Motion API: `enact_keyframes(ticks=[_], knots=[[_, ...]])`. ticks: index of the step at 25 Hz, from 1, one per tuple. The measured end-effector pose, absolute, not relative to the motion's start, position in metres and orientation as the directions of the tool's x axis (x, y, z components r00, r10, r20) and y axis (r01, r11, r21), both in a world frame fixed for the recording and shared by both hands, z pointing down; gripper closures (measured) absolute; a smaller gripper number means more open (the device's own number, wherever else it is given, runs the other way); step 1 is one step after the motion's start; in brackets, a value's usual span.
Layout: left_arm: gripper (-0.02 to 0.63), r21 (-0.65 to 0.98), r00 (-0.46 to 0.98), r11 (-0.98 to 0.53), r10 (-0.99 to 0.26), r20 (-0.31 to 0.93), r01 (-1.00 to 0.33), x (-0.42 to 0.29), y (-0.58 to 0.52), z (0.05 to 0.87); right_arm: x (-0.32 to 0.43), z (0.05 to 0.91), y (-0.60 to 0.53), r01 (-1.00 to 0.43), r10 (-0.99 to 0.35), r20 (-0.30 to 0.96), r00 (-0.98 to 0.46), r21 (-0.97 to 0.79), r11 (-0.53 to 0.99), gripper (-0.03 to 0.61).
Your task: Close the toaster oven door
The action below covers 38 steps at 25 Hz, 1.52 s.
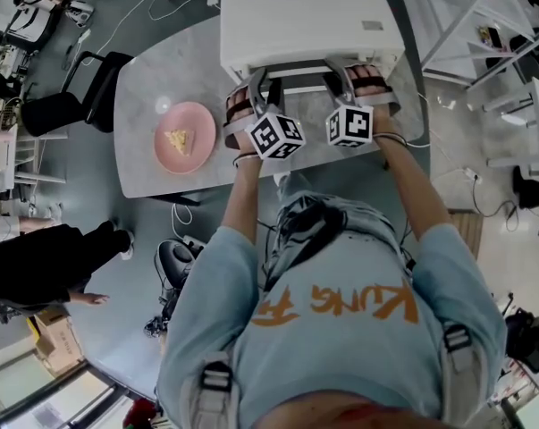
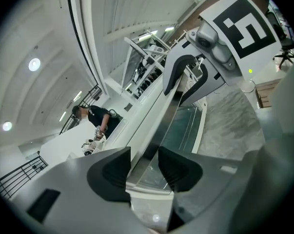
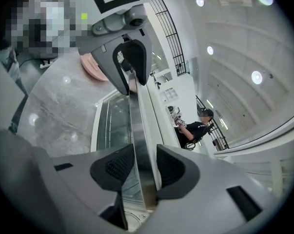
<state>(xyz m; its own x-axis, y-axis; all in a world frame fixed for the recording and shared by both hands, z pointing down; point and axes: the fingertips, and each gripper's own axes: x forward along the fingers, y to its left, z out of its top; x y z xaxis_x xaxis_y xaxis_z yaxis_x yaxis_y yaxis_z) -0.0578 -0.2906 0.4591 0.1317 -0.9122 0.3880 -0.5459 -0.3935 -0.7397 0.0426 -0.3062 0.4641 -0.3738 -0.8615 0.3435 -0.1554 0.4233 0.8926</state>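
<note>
The white toaster oven (image 1: 305, 25) stands on a grey marble table (image 1: 144, 88). Both grippers are at its front, on the metal door handle (image 1: 298, 77). My left gripper (image 1: 254, 83) has the handle bar (image 2: 159, 126) running between its pads and filling the gap in the left gripper view (image 2: 144, 167). My right gripper (image 1: 341, 70) grips the same bar (image 3: 137, 126) further along, pads on both sides (image 3: 144, 167). The glass door (image 2: 183, 130) stretches away beside the bar. Each gripper view shows the other gripper on the handle.
A pink plate (image 1: 185, 138) with a piece of food lies on the table left of the oven. A black chair (image 1: 81, 96) stands at the table's left end. A person in black (image 1: 37, 266) is at the lower left. White shelving (image 1: 484, 16) stands to the right.
</note>
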Motion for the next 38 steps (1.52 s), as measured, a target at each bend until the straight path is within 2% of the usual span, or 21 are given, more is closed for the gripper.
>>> enact_keyframes(ticks=[2,5,7,10,13,16,19,21,23,26,29,34,38], knots=[[0.451,-0.730,0.135,-0.415,-0.901,0.412,-0.543,-0.056,-0.291,0.459,0.044,0.463,-0.309,-0.193,-0.857,0.360,-0.368,0.872,0.449,0.440],[0.447,-0.688,0.162,-0.471,-0.870,0.465,-0.552,-0.057,-0.286,0.457,0.042,0.462,-0.305,-0.260,-0.836,0.390,-0.385,0.824,0.504,0.396],[0.414,-0.653,0.177,-0.474,-0.866,0.468,-0.591,-0.063,-0.281,0.446,0.040,0.458,-0.299,-0.299,-0.807,0.416,-0.419,0.776,0.556,0.383],[0.411,-0.566,0.238,-0.461,-0.874,0.424,-0.683,-0.060,-0.274,0.412,0.042,0.447,-0.290,-0.409,-0.750,0.451,-0.484,0.641,0.650,0.380],[0.413,-0.359,0.362,-0.450,-0.887,0.287,-0.818,-0.047,-0.275,0.367,0.043,0.415,-0.284,-0.565,-0.706,0.396,-0.588,0.423,0.708,0.388],[0.416,-0.156,0.379,-0.400,-0.913,0.149,-0.903,-0.049,-0.285,0.325,0.050,0.365,-0.291,-0.684,-0.719,0.244,-0.651,0.222,0.695,0.461],[0.418,-0.053,0.334,-0.338,-0.940,0.067,-0.940,-0.054,-0.296,0.293,0.068,0.327,-0.310,-0.770,-0.771,0.108,-0.627,0.061,0.635,0.563],[0.422,0.000,0.303,-0.303,-0.953,0.023,-0.953,-0.054,-0.301,0.278,0.082,0.316,-0.322,-0.807,-0.804,0.069,-0.591,-0.061,0.588,0.580],[0.457,0.065,0.266,-0.267,-0.964,-0.010,-0.962,-0.054,-0.306,0.272,0.098,0.309,-0.332,-0.826,-0.836,0.034,-0.548,-0.174,0.535,0.580],[0.611,0.141,0.216,-0.216,-0.976,-0.015,-0.966,-0.055,-0.305,0.280,0.117,0.300,-0.334,-0.837,-0.875,-0.013,-0.483,-0.287,0.466,0.580],[0.612,0.156,0.218,-0.217,-0.976,-0.016,-0.964,-0.051,-0.295,0.293,0.130,0.300,-0.325,-0.863,-0.905,-0.023,-0.425,-0.293,0.413,0.581],[0.612,0.125,0.226,-0.229,-0.973,-0.037,-0.965,-0.052,-0.285,0.294,0.133,0.294,-0.306,-0.914,-0.916,-0.034,-0.399,-0.059,0.401,0.581],[0.612,0.107,0.219,-0.222,-0.975,-0.042,-0.969,-0.054,-0.282,0.295,0.128,0.301,-0.300,-0.907,-0.907,-0.020,-0.420,-0.001,0.420,0.581]])
